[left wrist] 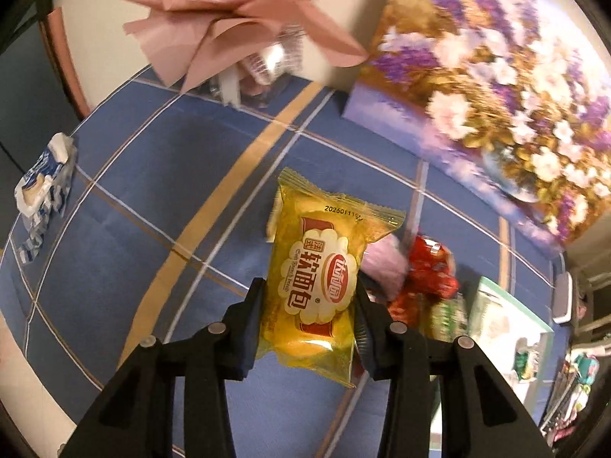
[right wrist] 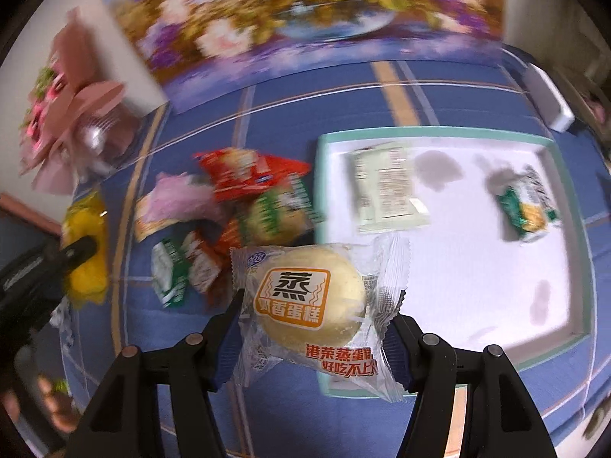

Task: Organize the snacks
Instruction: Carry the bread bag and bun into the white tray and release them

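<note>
My left gripper (left wrist: 309,297) is shut on a yellow soft-bread packet (left wrist: 320,267) and holds it above the blue checked tablecloth; packet and gripper also show in the right wrist view (right wrist: 82,244). My right gripper (right wrist: 317,309) is shut on a clear-wrapped steamed cake (right wrist: 309,301), held over the near left corner of the white tray (right wrist: 450,286). The tray holds a pale green packet (right wrist: 385,187) and a green-white packet (right wrist: 529,206). A pile of red, pink and green snack packets (right wrist: 229,213) lies left of the tray and shows in the left wrist view (left wrist: 420,274).
A flower painting (right wrist: 298,11) leans against the wall at the back. A pink bouquet (left wrist: 236,11) stands at the back left. A blue-white packet (left wrist: 46,179) lies at the table's left edge. A white box (right wrist: 550,103) sits at the far right.
</note>
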A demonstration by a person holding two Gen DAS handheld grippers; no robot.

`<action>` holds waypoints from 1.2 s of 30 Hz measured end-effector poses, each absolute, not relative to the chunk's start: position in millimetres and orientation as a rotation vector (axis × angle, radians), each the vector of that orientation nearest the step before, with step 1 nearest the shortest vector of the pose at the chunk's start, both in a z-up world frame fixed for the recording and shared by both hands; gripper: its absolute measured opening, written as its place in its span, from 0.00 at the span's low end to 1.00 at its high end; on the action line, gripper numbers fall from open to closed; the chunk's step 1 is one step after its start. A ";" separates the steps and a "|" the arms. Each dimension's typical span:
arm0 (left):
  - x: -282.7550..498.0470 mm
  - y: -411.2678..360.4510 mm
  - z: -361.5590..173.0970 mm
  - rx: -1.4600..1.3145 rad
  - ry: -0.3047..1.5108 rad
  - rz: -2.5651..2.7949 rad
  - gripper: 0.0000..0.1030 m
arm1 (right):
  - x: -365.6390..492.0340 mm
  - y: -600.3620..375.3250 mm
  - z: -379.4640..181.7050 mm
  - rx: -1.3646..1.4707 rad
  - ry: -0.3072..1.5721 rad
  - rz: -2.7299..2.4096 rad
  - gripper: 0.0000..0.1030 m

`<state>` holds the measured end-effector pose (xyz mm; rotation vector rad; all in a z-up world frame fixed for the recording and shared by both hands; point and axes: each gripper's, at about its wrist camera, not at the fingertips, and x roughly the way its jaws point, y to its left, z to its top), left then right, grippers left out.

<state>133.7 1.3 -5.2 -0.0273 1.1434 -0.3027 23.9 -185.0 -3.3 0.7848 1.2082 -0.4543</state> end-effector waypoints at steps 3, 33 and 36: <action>119.9 -15.0 3.4 -0.011 1.133 -0.352 0.43 | 5.6 -205.4 -6.3 0.824 1.208 -0.532 0.65; -30.4 -185.6 -34.8 0.405 1.186 -0.776 0.43 | -125.2 -306.8 -41.5 1.115 1.172 -0.864 0.65; -31.2 -192.7 -49.8 0.439 1.200 -0.769 0.43 | -123.0 -305.2 -50.9 1.124 1.199 -0.850 0.65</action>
